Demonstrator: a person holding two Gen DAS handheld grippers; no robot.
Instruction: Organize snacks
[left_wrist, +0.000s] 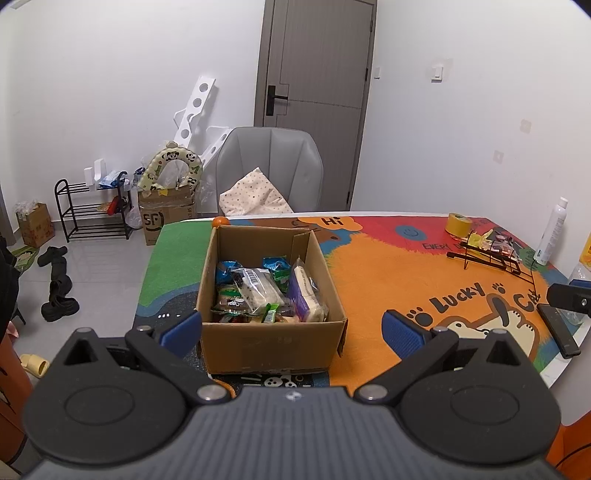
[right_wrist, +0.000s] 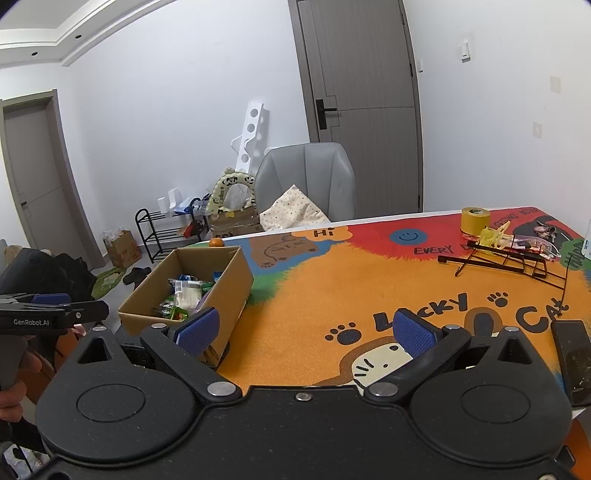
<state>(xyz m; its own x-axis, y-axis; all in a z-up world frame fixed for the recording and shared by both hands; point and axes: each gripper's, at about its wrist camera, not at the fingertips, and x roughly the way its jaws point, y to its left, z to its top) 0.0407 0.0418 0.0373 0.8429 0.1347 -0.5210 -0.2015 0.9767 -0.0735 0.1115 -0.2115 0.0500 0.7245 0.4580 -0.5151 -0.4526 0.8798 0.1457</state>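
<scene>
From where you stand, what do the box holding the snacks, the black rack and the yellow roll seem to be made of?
The box looks like plain brown corrugated cardboard: matte, with raw cut edges and a folded flap. The black rack seems to be thin metal wire with a dark coating, judging by its slim, straight rods. The yellow roll appears to be adhesive tape, smooth and slightly glossy, wound into a thick ring; its core isn't clear.

One box (left_wrist: 271, 341), perhaps eight snacks (left_wrist: 258, 286)
</scene>
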